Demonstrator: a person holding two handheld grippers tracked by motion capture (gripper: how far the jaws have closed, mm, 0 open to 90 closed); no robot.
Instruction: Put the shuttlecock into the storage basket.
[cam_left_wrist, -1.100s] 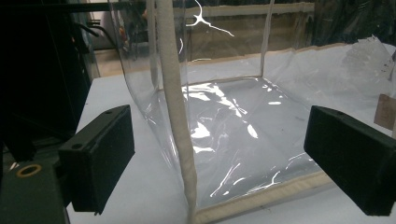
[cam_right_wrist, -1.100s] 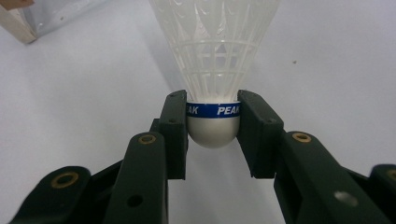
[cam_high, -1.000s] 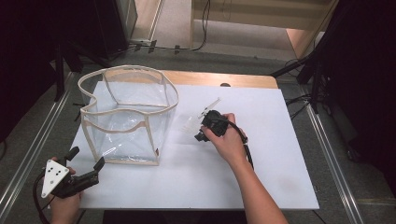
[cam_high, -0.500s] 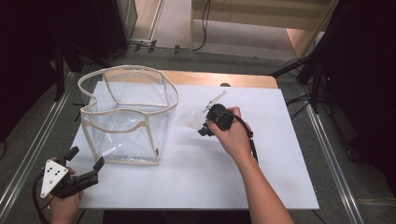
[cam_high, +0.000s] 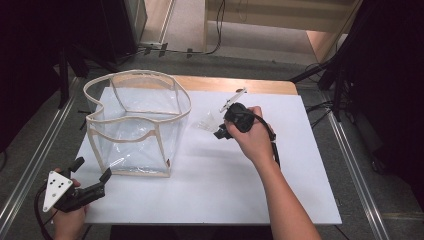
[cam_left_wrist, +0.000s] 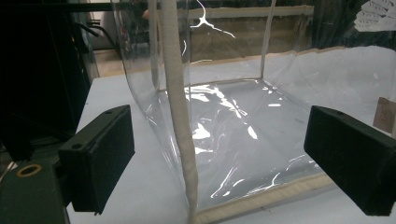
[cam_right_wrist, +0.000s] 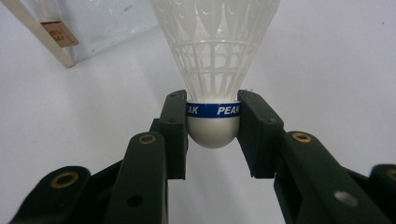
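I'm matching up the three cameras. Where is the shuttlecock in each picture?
High view: shuttlecock at centre, right of the clear bag.
Left gripper view: its skirt at the top right corner.
Right gripper view: centre, right gripper clamps its cork.
Shared landmark: the clear bag.

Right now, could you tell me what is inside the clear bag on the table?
The clear bag looks empty: its floor and walls show through, with reflections. The shuttlecock is outside it, clamped by the right gripper. Nothing appears hidden inside.
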